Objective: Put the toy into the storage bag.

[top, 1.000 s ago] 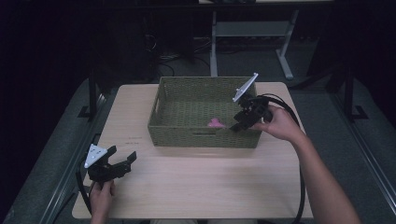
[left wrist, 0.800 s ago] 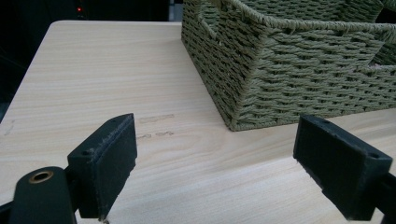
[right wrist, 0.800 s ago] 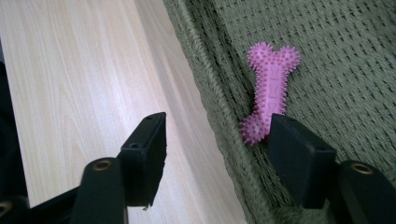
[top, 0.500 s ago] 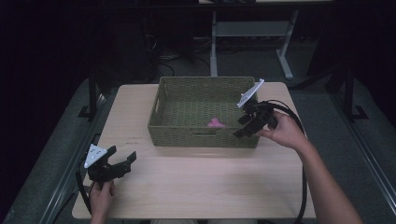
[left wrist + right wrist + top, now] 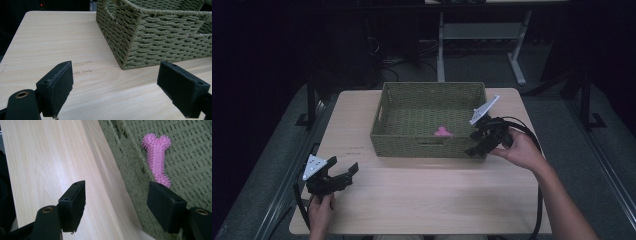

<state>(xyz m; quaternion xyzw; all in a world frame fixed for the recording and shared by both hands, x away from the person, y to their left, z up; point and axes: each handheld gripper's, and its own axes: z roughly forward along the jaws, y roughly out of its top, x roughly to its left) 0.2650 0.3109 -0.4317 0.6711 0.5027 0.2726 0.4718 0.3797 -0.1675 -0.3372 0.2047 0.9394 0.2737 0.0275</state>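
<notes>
Right gripper [image 5: 475,146] at the basket's front right corner, jaws well apart and just been opening, nothing between them; in the right gripper view one black jaw hangs over the table, the other over the basket edge, pads flat, rectangular, matte with small screw holes. Pink toy [image 5: 157,156] lies free on the basket floor just beyond that jaw, not touched: bone shape, two rounded lobes at the far end, narrow shaft, covered all over in tiny rubbery spikes, bright pink. In the high view it sits inside near the front wall, right of centre [image 5: 442,132]. Basket [image 5: 427,146] is rectangular, olive-green woven cord, tight ribbed weave, braided rim, slot handle in the front wall, walls slightly flared. Table [image 5: 422,195] is pale wood-grain laminate, smooth, rounded corners, faint scuff marks near the left side. Left gripper [image 5: 345,174] rests at the near left of the table, well apart from the basket, jaws wide and empty, grey three-cornered plate on top, hand holding it from below.
</notes>
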